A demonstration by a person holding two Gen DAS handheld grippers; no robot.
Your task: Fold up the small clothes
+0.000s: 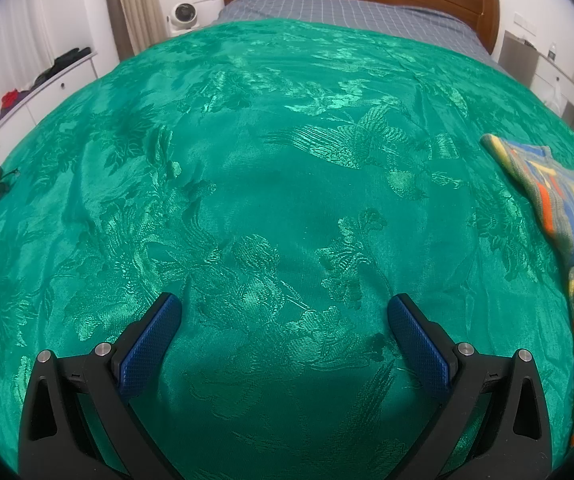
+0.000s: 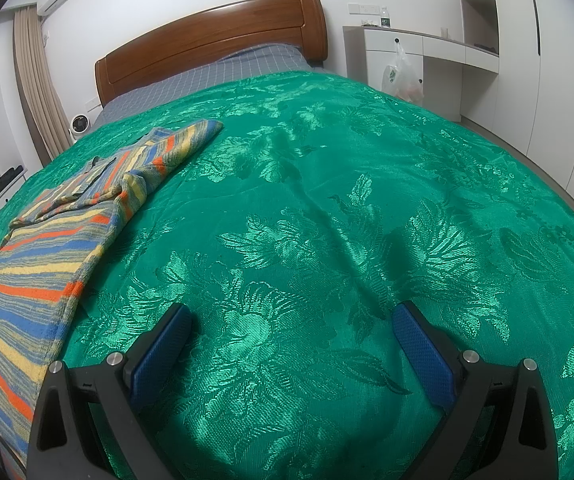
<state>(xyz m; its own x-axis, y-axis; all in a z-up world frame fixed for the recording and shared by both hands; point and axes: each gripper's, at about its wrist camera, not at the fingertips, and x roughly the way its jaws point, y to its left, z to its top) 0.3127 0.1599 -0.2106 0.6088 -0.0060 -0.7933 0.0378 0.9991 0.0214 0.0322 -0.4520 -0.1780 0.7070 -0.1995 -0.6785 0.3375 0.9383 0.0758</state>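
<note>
A small striped knit garment (image 2: 63, 236), in blue, yellow, orange and grey bands, lies spread on the green bedspread (image 2: 327, 220). In the right wrist view it stretches along the left side, with one sleeve reaching toward the headboard. The left wrist view shows the same garment (image 1: 563, 204) at the far right edge. My left gripper (image 1: 283, 308) hovers open over bare green cloth, well left of the garment. My right gripper (image 2: 291, 320) is also open, with the garment's hem just off its left finger (image 2: 163, 344). Neither gripper holds anything.
The green bedspread (image 1: 247, 160) covers most of a bed with a wooden headboard (image 2: 207, 40) and a grey checked sheet (image 1: 347, 12). White drawers (image 1: 39, 92) stand left of the bed, white cabinets (image 2: 527, 60) and a hanging plastic bag (image 2: 401, 76) to the right. A small fan (image 1: 181, 16) sits by the curtain.
</note>
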